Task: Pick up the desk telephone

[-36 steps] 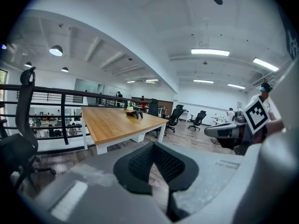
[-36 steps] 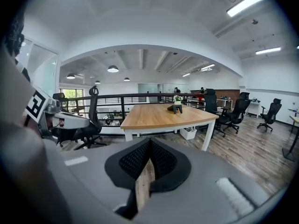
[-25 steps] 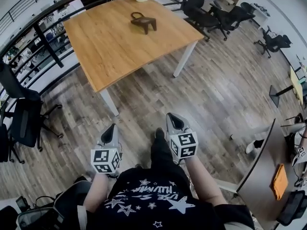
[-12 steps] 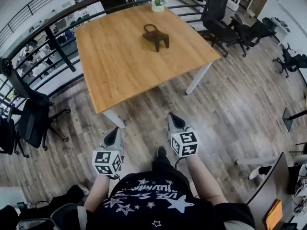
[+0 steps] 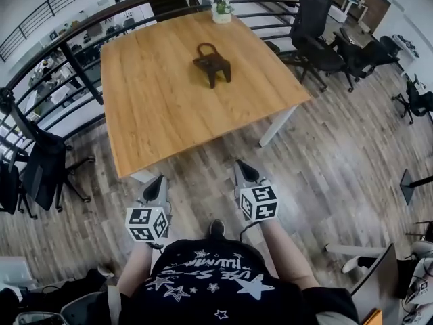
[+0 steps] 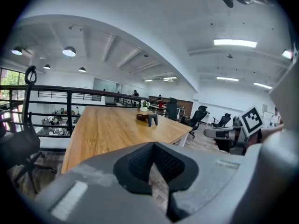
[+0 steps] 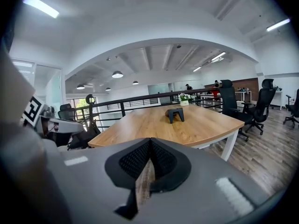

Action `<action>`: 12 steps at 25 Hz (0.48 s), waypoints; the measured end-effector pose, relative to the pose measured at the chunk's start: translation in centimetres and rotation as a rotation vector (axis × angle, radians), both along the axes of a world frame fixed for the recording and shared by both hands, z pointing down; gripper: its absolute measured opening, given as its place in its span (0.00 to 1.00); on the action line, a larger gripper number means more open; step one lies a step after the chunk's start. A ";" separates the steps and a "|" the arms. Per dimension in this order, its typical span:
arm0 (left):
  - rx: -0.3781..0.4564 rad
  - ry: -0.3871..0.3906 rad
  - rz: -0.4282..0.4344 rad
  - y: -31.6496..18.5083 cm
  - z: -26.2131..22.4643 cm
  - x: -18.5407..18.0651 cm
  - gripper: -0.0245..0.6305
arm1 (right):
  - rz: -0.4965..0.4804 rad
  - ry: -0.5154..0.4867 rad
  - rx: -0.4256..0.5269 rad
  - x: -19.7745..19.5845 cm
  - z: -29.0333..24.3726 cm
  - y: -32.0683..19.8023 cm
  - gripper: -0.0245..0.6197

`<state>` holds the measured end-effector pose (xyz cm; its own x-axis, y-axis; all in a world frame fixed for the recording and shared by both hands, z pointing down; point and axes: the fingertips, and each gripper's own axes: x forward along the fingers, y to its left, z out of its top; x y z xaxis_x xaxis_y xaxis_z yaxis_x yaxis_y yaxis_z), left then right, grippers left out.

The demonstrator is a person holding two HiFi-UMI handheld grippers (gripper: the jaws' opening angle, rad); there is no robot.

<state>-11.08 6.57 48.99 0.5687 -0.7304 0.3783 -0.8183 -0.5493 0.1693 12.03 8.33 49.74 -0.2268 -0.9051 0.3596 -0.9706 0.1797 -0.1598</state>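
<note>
Low in frame, our left gripper point(image 5: 158, 181) and right gripper point(image 5: 243, 166) have their ribbed black fingers pinched together, empty. The dark, angular desk telephone point(image 5: 212, 63) sits upper centre on the wood-grain desk point(image 5: 155, 107).

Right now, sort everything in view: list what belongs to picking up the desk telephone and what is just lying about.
For the job: desk telephone; wooden table it stands on; left claw and right claw, both shut and empty.

Lying about: potted plant; office chairs; railing.
</note>
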 end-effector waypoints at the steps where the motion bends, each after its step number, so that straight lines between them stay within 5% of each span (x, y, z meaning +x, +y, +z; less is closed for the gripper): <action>1: 0.005 0.002 -0.006 -0.4 -0.1 0.7 0.04 | -0.005 -0.001 0.001 0.6 0.0 -0.4 0.04; 12: -0.050 -0.011 -0.050 -1.2 1.3 2.2 0.04 | -0.033 -0.052 -0.029 2.6 1.6 -2.6 0.04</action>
<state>-8.86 5.33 50.25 0.5275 -0.7379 0.4210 -0.8465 -0.4987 0.1865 14.61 5.69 51.35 -0.2752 -0.8862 0.3727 -0.9546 0.2060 -0.2150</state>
